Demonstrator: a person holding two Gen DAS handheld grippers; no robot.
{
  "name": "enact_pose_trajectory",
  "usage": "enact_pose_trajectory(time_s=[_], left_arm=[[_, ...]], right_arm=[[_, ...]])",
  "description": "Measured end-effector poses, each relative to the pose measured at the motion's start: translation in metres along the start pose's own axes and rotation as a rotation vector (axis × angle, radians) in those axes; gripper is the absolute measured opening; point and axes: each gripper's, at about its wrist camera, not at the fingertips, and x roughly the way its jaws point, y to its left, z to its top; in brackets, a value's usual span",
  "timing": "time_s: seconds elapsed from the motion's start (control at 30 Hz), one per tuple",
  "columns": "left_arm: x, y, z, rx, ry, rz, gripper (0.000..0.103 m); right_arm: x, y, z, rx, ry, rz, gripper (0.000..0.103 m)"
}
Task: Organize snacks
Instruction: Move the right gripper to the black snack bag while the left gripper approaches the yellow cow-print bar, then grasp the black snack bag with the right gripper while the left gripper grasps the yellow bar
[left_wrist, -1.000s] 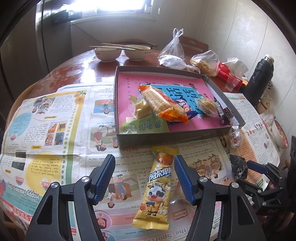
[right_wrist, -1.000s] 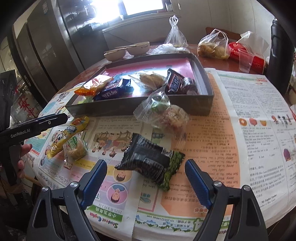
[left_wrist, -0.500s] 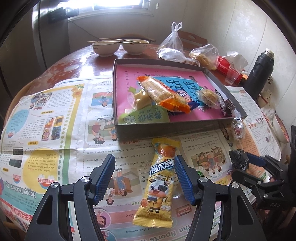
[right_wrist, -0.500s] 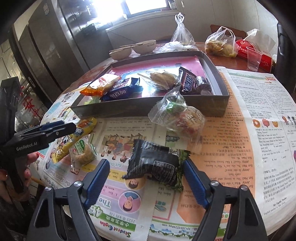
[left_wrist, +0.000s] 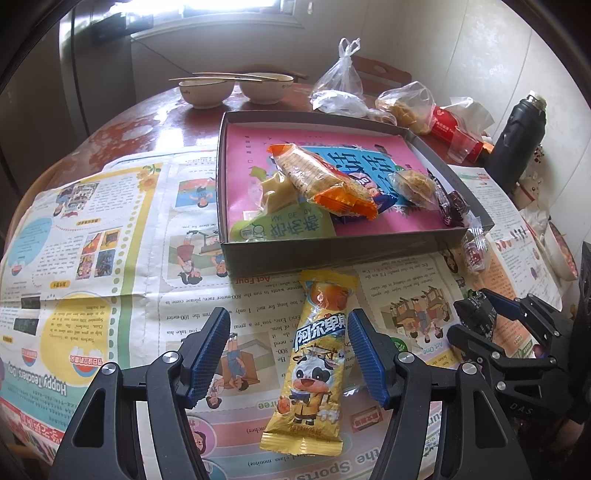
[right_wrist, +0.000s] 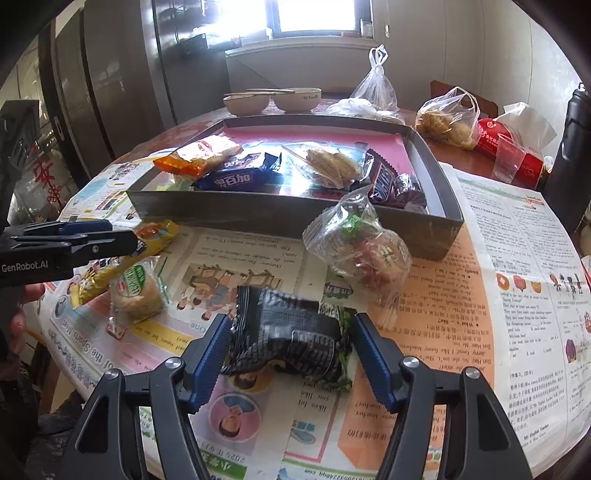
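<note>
My right gripper (right_wrist: 290, 360) has its jaws closing around a black snack packet (right_wrist: 288, 339) that lies on the newspaper. The left pad touches the packet's crumpled edge and the right pad stands just off its green end. My left gripper (left_wrist: 288, 356) is open over a yellow cow-print packet (left_wrist: 317, 362), which lies between its fingers nearer the right one, untouched. Behind both stands a grey box (left_wrist: 332, 247) holding several snacks. In the left wrist view the right gripper (left_wrist: 476, 321) shows at the right edge.
A clear bag of sweets (right_wrist: 362, 251) leans on the box front. A small clear biscuit pack (right_wrist: 136, 291) lies near the left gripper (right_wrist: 118, 238). Two bowls (left_wrist: 207, 90), plastic bags (left_wrist: 343, 92), a black flask (left_wrist: 521, 144) and a cup (right_wrist: 509, 162) stand behind.
The right gripper's jaws have narrowed from wide apart to either end of the black packet, and it has come a little closer. The left gripper has stayed put.
</note>
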Motion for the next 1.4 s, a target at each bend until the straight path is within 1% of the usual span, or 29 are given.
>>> enact_pose_trajectory(time_s=[0.2, 0.23, 0.53, 0.6, 0.77, 0.8, 0.83, 0.87, 0.93, 1.0, 1.1, 1.2, 1.4], left_arm=[[0.003, -0.001, -0.001, 0.004, 0.009, -0.004, 0.068], [0.004, -0.001, -0.001, 0.002, 0.013, -0.003, 0.068], [0.015, -0.002, -0.003, 0.007, 0.045, -0.003, 0.068], [0.016, -0.002, -0.003, 0.011, 0.042, 0.003, 0.068], [0.016, 0.0, -0.002, -0.005, 0.032, -0.017, 0.066], [0.015, 0.0, -0.002, -0.009, 0.027, -0.022, 0.063], [0.015, 0.001, -0.002, -0.013, 0.023, -0.029, 0.055], [0.015, 0.001, -0.002, -0.014, 0.021, -0.034, 0.051], [0.015, 0.003, -0.002, -0.019, 0.017, -0.039, 0.033], [0.015, 0.005, -0.002, -0.026, 0.018, -0.045, 0.027], [0.013, 0.01, -0.003, -0.044, 0.019, -0.067, 0.026], [0.012, 0.013, -0.003, -0.056, 0.02, -0.072, 0.026], [-0.001, 0.02, 0.0, -0.076, -0.018, -0.076, 0.026]], right_arm=[[0.004, 0.004, 0.0, -0.039, -0.023, -0.031, 0.061], [0.004, 0.005, 0.0, -0.046, -0.026, -0.036, 0.058], [0.0, 0.006, -0.002, -0.063, -0.058, -0.051, 0.05], [0.0, 0.006, -0.002, -0.066, -0.062, -0.048, 0.049], [-0.002, 0.005, -0.002, -0.053, -0.067, -0.033, 0.048], [-0.002, 0.004, -0.002, -0.05, -0.068, -0.031, 0.048], [-0.002, 0.004, -0.002, -0.047, -0.068, -0.027, 0.047], [-0.003, 0.004, -0.002, -0.044, -0.068, -0.024, 0.047], [-0.004, 0.005, -0.001, -0.039, -0.071, -0.015, 0.047], [-0.005, 0.005, 0.0, -0.037, -0.073, -0.008, 0.046], [-0.007, 0.006, 0.001, -0.036, -0.078, 0.003, 0.045], [-0.008, 0.008, 0.003, -0.033, -0.083, 0.014, 0.044], [-0.011, 0.011, 0.01, -0.031, -0.098, 0.037, 0.042]])
